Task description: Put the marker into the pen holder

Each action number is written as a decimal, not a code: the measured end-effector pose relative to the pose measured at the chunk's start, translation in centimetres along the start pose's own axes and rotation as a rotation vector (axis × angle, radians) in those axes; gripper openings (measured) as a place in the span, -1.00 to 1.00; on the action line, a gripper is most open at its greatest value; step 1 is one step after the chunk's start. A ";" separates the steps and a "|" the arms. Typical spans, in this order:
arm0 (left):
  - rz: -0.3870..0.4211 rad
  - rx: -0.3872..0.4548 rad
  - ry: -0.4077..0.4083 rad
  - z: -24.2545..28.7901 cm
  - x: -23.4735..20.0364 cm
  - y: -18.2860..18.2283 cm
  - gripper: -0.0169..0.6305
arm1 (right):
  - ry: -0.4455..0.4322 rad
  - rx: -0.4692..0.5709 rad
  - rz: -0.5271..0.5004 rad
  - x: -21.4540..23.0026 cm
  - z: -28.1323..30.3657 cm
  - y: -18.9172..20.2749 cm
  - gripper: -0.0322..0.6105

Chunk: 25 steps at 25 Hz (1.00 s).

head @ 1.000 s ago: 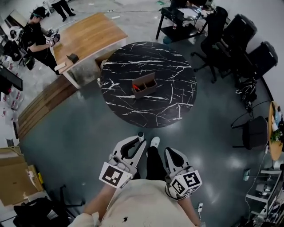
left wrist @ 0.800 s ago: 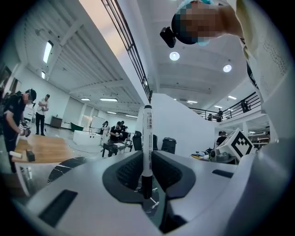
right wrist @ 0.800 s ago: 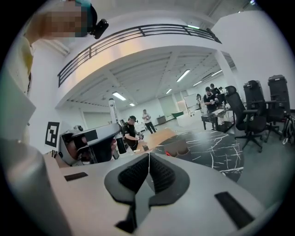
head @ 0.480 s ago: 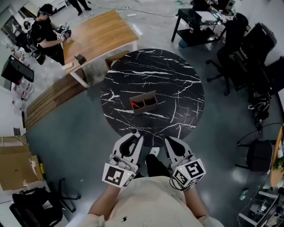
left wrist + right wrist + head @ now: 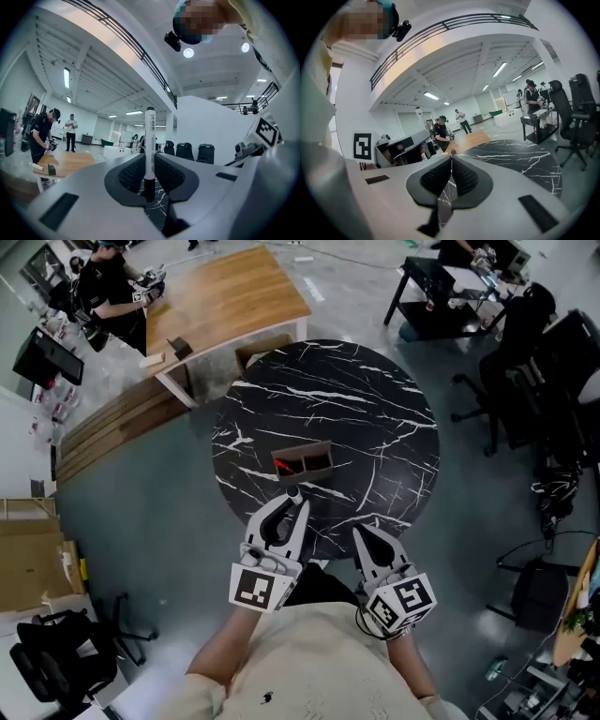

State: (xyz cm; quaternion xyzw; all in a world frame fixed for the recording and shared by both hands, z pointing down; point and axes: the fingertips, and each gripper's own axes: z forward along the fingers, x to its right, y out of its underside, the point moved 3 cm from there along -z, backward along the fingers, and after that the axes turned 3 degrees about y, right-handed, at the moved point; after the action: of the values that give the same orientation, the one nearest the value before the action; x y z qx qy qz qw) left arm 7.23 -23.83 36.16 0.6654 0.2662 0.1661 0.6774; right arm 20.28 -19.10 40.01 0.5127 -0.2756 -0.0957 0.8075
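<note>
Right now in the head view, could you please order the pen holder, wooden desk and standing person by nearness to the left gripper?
1. Pen holder, on the marble table just ahead of the left gripper.
2. Wooden desk, beyond that table, to the left.
3. Person, past the desk, far left.

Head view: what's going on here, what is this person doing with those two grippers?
A person stands at the near edge of a round black marble table with a gripper in each hand. The left gripper is shut on a marker, which stands upright between its jaws. The right gripper is shut with nothing in it. The brown pen holder sits on the table just ahead of the left gripper, and the marker is not yet in it.
</note>
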 end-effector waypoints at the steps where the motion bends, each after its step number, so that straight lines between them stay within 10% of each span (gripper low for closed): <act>1: -0.012 0.010 -0.012 0.9 -0.3 0.3 -0.74 | 0.001 -0.009 0.005 0.4 0.2 0.3 -0.84; 25: -0.116 -0.150 -0.084 12.9 -8.7 17.0 -0.75 | 0.034 -0.250 0.058 6.1 11.6 4.6 -0.84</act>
State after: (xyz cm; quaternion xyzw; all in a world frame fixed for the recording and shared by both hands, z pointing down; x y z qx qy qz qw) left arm 9.99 -38.37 53.89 0.6028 0.2623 0.1179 0.7443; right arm 18.48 -28.64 49.90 0.4013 -0.2623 -0.0973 0.8722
